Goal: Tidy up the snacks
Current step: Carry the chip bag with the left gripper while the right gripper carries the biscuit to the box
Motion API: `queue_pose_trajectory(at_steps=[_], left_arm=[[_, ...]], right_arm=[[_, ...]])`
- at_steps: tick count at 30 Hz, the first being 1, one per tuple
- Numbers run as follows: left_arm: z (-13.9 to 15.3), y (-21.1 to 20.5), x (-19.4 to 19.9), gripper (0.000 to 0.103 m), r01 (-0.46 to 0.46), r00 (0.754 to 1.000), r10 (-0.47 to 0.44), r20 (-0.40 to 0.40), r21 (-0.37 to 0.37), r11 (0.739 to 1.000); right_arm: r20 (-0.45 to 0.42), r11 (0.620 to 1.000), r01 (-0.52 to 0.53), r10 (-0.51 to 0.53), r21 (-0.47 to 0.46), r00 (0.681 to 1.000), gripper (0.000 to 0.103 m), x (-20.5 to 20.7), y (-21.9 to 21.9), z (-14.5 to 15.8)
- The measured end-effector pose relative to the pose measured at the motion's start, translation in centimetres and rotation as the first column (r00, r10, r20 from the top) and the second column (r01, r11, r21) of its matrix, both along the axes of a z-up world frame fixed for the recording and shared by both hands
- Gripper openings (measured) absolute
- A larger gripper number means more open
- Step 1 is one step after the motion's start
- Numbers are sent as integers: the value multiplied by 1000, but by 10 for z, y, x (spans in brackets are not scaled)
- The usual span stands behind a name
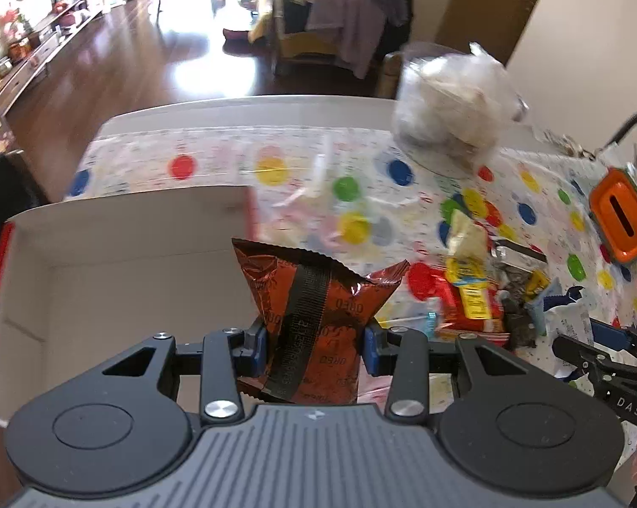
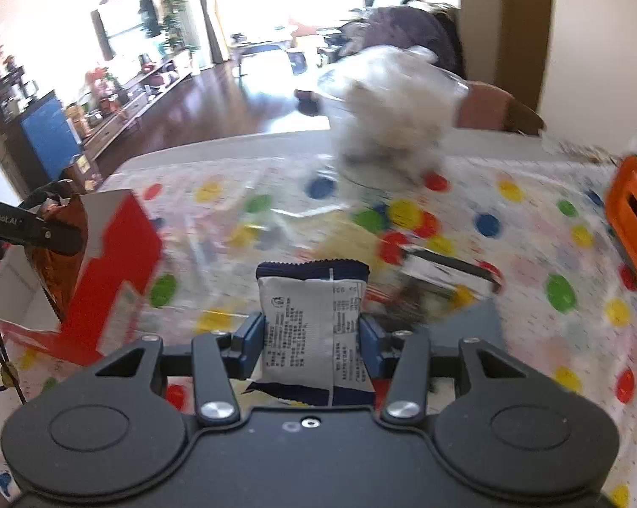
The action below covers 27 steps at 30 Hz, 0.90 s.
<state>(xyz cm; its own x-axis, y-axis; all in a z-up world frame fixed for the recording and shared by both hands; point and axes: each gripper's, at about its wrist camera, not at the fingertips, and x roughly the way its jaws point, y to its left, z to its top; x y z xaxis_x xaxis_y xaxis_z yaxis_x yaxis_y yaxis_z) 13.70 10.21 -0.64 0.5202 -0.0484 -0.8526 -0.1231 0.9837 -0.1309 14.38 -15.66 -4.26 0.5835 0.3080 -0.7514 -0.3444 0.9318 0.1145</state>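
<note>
My left gripper (image 1: 314, 345) is shut on a brown Oreo snack packet (image 1: 314, 296) and holds it upright at the right edge of an open white cardboard box (image 1: 128, 249) with red outer walls. My right gripper (image 2: 312, 338) is shut on a white and dark blue snack packet (image 2: 310, 317), held above the polka-dot tablecloth (image 2: 530, 254). In the right wrist view the box (image 2: 119, 254) stands at the left, with the left gripper and the brown packet (image 2: 60, 254) over it. A heap of loose snack packets (image 1: 475, 292) lies right of the left gripper.
A clear plastic bag of white snacks (image 1: 450, 101) stands at the table's far side. An orange and grey holder (image 1: 623, 220) sits at the right edge. Clear wrappers (image 1: 318, 194) lie mid-table. Beyond the far table edge are a wooden floor and a chair with clothes.
</note>
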Motion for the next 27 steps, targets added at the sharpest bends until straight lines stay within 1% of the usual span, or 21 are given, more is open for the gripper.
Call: queue_pose_trajectory(at_steps=[5,16,21,27], left_arm=[[8,44,-18,40,-40,999,40,0,1,999],[8,123,-39,40,-106,994,106,-7,33,994],[0,150,-36,40,-128,991,129,-23,59,990],[-17,171,-27,40,-124,989,131,-69,101,987]], right_arm=[[19,998,-69,69,7,997,47,-2,56,9],[28,984,-179,179,-4,983,47,-6,162,12],[32,975,-221,222,-23,975,47,-5,206,10],[22,966,-248,250,-68,968,47,0,247,-4]])
